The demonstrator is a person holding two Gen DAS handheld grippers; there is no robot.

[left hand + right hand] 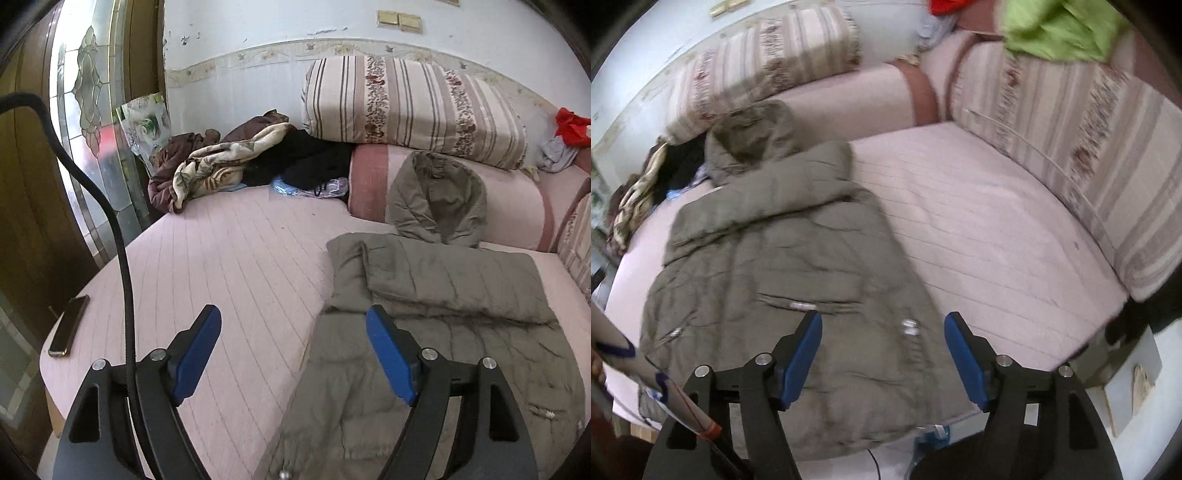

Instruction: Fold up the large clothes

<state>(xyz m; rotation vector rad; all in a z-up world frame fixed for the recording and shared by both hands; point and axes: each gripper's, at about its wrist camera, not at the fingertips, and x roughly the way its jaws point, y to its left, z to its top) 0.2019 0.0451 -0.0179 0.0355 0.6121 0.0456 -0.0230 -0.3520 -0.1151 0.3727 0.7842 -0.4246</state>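
Observation:
An olive-grey padded coat [436, 332] lies spread on the pink bed, its hood [439, 199] resting up against a pink bolster. It also shows in the right wrist view [783, 273], with both sleeves folded in across the body. My left gripper [293, 325] is open and empty above the coat's left edge near the hem. My right gripper [882, 328] is open and empty above the coat's lower right part, near the bed's front edge.
The pink bed [229, 266] holds a phone [69, 325] at its left edge, a heap of clothes [229, 162] at the back left, a striped quilt [410, 107] and cushions [1082, 162] along the back and right. A green cloth [1060, 29] lies far right.

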